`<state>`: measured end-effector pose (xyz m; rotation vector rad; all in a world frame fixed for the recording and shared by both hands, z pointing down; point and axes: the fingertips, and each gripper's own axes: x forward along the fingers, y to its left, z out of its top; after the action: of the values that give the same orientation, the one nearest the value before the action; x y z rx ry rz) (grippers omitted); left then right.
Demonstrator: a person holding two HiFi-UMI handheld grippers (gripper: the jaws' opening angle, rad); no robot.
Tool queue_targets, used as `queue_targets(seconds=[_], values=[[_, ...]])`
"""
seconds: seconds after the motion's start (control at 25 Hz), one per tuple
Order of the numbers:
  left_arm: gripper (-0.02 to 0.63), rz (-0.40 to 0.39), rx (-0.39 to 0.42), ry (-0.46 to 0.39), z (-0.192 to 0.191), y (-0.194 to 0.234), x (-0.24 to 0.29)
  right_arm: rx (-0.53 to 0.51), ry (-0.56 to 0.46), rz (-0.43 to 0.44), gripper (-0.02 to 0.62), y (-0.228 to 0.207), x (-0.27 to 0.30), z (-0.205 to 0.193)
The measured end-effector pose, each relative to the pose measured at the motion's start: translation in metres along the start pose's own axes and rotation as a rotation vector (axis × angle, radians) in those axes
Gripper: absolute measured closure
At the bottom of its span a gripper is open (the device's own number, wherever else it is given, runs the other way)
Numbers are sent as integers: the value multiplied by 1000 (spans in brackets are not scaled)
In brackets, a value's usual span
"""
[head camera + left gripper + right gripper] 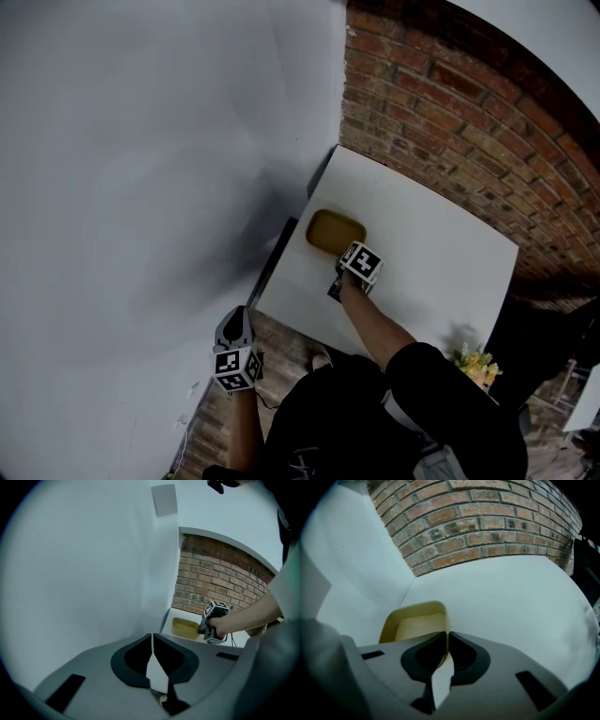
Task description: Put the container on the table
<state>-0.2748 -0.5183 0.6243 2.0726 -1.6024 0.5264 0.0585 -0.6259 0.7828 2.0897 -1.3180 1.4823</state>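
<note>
Nearest, the left tool (pixel 234 323) hangs beside the white surface (pixel 441 253), jaws pressed together, empty. Farther off, the right tool (pixel 339 274) pinches the near wall of the yellow container (pixel 330 228), which rests at the surface's left edge.

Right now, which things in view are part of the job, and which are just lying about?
Part of the job:
- yellow container
- right tool, shut on the container's rim
- white table

Just lying about:
- left tool, shut and empty, held off the table
- yellow flowers
- brick wall
</note>
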Motion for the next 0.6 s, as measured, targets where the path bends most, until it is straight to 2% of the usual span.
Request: queue_targets(seconds=[0.16, 0.24, 0.4, 0.6], values=[[581, -6, 0, -1, 0, 1, 2, 5, 5, 44, 557, 7, 1, -1], [581, -10, 2, -4, 2, 0, 3, -4, -3, 59, 535, 10, 0, 1], [581, -18, 5, -11, 4, -2, 4, -50, -37, 78, 494, 15, -6, 6], [581, -34, 6, -20, 3, -7, 2, -101, -98, 81, 488, 18, -21, 15]])
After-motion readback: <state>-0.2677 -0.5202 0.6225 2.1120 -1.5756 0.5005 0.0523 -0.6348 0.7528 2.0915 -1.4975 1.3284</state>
